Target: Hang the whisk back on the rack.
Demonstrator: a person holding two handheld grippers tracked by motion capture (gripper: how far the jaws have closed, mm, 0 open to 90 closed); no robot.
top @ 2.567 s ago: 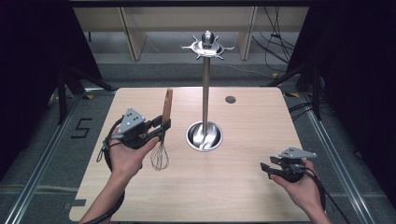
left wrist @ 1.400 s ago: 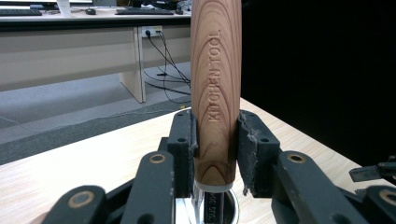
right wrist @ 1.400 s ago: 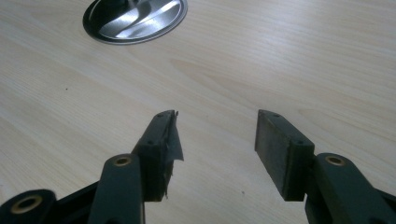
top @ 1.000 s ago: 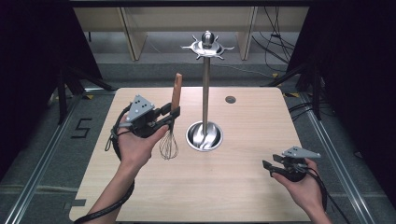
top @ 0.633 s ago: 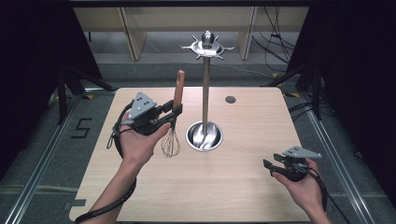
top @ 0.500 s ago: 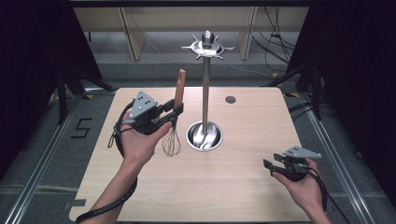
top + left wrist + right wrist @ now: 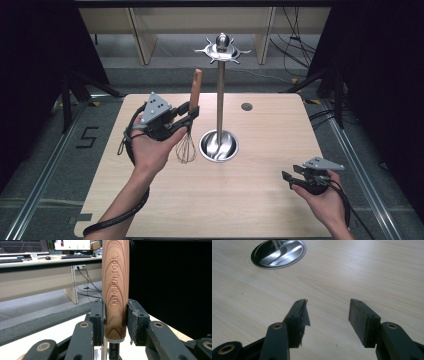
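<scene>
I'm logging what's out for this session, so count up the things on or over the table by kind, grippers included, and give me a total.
Whisks: 1, the whisk with a wooden handle, held upright in the left gripper
Metal utensil stands: 1, the stand
Grippers: 2, the left one and the right gripper, open and holding nothing
Total: 4

A light wooden table [image 7: 250,200] with rounded corners carries a steel utensil stand [image 7: 219,100], its round dished base [image 7: 218,145] set near the table's middle and its pole rising upright. A small dark round hole [image 7: 246,106] sits near the far edge, right of the pole.
</scene>
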